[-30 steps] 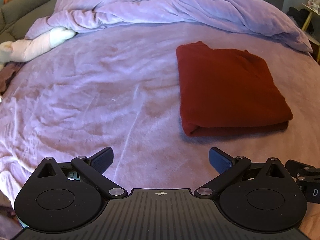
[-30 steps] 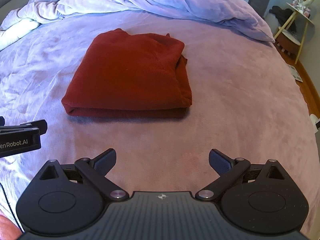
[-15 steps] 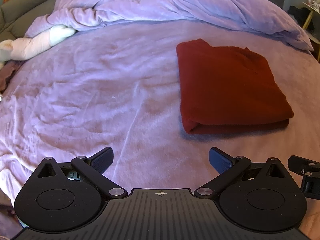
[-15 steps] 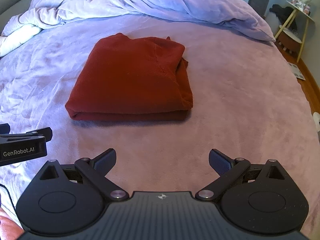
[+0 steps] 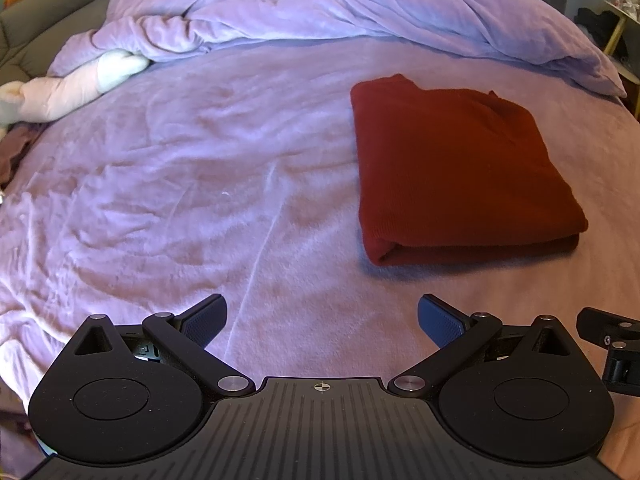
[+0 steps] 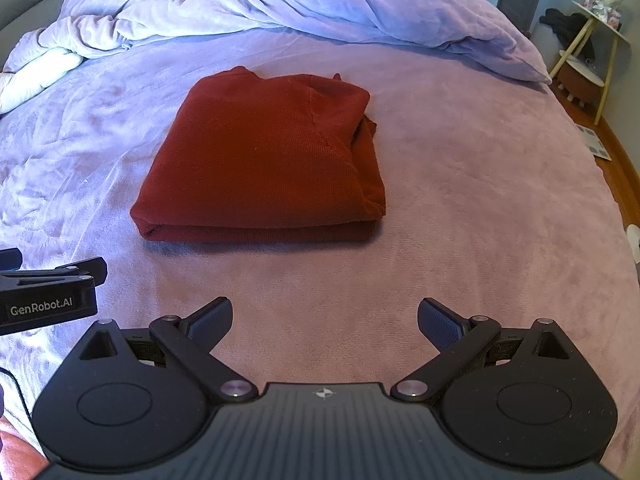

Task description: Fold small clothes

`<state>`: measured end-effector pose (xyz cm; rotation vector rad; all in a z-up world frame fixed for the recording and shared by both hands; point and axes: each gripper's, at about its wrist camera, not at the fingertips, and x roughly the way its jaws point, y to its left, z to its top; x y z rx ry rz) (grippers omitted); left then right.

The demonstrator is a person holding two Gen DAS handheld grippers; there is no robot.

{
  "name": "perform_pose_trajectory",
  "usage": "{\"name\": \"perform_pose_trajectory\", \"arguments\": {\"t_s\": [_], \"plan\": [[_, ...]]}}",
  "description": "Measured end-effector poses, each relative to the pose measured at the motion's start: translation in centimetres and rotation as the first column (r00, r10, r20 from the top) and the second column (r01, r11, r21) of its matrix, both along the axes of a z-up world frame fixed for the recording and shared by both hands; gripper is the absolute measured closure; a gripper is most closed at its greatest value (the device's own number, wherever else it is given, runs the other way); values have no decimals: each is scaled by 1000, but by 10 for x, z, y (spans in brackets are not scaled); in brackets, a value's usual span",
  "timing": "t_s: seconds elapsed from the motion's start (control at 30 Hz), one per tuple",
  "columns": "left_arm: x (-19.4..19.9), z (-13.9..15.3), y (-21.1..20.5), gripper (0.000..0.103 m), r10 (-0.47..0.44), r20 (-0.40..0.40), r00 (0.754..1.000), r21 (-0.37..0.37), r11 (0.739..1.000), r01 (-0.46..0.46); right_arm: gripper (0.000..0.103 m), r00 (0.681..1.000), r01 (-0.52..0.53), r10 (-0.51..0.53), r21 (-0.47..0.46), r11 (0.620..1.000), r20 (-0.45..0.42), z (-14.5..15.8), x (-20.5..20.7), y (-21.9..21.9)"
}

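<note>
A dark red garment (image 5: 456,168) lies folded into a neat rectangle on the purple bedspread (image 5: 192,184). It also shows in the right wrist view (image 6: 264,160), straight ahead. My left gripper (image 5: 322,320) is open and empty, above the bed, with the garment ahead to its right. My right gripper (image 6: 325,322) is open and empty, a short way back from the garment's near folded edge. Each gripper shows at the edge of the other's view.
A bunched lilac duvet (image 5: 340,12) lies across the far side of the bed. A pale pink and white soft thing (image 5: 76,80) lies at the far left. A small side table (image 6: 588,56) and wooden floor are off the bed's right edge.
Both grippers have drawn back slightly from the folded garment and stayed open. The garment has not moved.
</note>
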<state>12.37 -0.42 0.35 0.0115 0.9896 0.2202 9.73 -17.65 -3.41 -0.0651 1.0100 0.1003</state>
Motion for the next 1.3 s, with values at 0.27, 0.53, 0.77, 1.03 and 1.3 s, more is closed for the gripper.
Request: {"name": "perform_pose_trajectory", "arguments": {"t_s": [0.27, 0.53, 0.77, 1.03, 1.3], "plan": [[1, -1, 0, 0, -6, -3, 1000, 6, 1000, 6, 4, 1000, -2, 2, 0, 1000, 0, 0, 0, 1], [1, -2, 0, 0, -6, -5, 1000, 4, 1000, 6, 4, 1000, -5, 5, -6, 1000, 2, -1, 0, 1], [1, -2, -1, 0, -7, -5, 1000, 3, 1000, 7, 4, 1000, -7, 7, -6, 1000, 4, -1, -1, 1], [0, -2, -1, 0, -7, -7, 1000, 2, 1000, 7, 4, 1000, -11, 11, -8, 1000, 9, -1, -1, 1], [1, -2, -2, 0, -13, -9, 1000, -2, 1000, 13, 4, 1000, -13, 13, -11, 1000, 9, 0, -1, 2]]}}
